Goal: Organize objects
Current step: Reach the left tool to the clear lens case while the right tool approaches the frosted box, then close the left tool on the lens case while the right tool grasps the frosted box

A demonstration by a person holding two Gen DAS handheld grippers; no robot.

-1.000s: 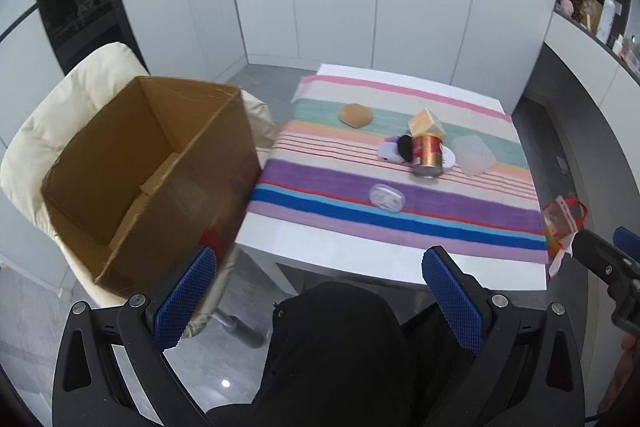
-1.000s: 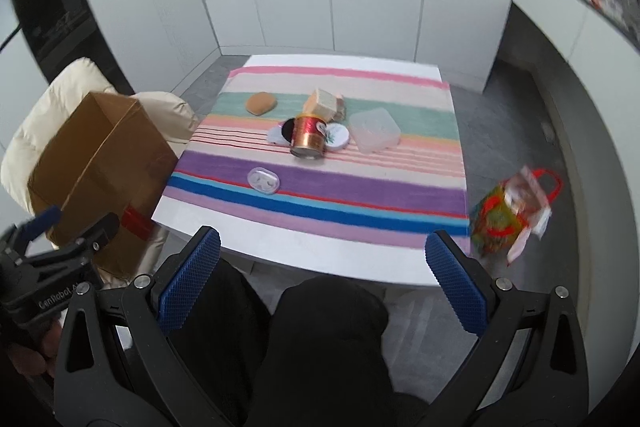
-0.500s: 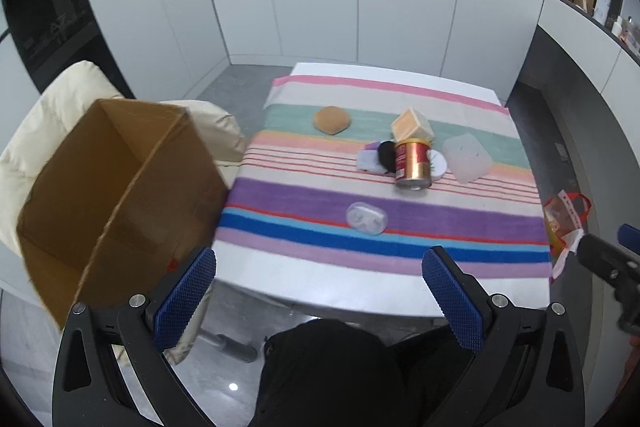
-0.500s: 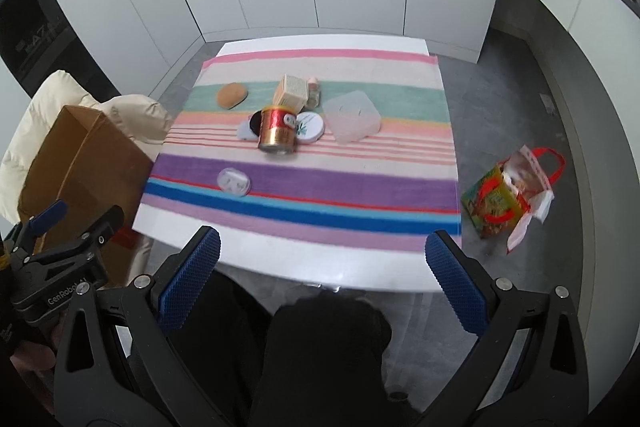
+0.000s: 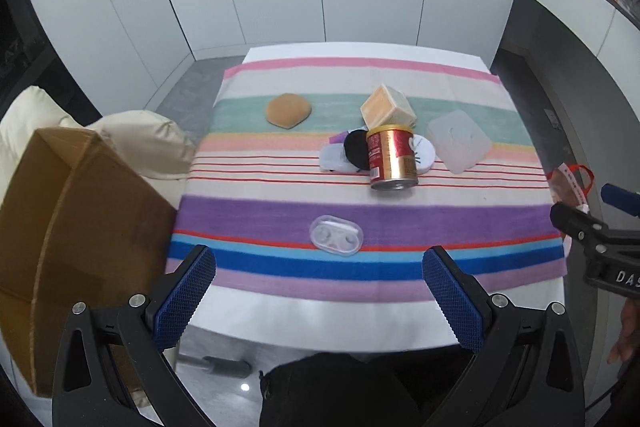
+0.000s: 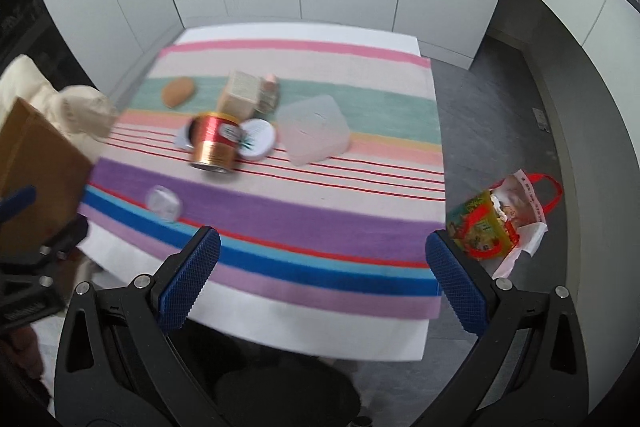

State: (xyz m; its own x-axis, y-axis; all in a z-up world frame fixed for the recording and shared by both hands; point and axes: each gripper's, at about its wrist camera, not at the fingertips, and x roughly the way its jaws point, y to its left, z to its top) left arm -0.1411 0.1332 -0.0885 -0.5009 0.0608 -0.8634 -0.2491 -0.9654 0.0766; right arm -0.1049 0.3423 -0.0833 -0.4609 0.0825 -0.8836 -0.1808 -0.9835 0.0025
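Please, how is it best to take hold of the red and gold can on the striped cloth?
Probably by its round side wall, about mid-height, closing across its width. The can stands upright, so come from the near side: a black disc, a white round lid and a tan box crowd its sides and back.

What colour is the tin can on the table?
The tin can is red and gold, clearest in the left wrist view.

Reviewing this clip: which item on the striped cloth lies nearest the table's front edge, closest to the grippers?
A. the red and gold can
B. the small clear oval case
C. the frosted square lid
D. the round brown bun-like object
B: the small clear oval case lies alone on the purple stripe nearest both open grippers, while the red and gold can stands farther back in the cluster.
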